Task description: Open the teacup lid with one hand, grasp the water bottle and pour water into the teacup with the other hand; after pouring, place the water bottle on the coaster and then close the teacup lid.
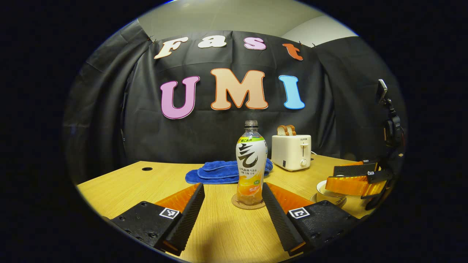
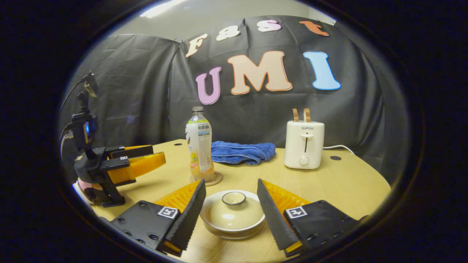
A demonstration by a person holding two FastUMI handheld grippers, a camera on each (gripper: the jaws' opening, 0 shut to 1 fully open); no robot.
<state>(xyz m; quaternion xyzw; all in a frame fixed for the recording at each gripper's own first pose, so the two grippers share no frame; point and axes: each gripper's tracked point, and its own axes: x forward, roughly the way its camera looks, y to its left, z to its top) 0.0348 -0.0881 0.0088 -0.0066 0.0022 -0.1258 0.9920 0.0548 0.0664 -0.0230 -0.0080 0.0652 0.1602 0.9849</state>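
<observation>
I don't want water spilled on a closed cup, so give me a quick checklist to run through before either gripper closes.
1. Lid seated on the teacup: ok, still to be lifted.
2. Right gripper open, one finger either side of the lid: ok.
3. Left gripper open, bottle between its fingers, not yet touching: ok.
4. Bottle upright on the coaster: ok.
5. Bottle cap off: looks so in the left gripper view, cannot tell for sure.
6. Towel and toaster stand behind, apart from bottle and cup: ok.
</observation>
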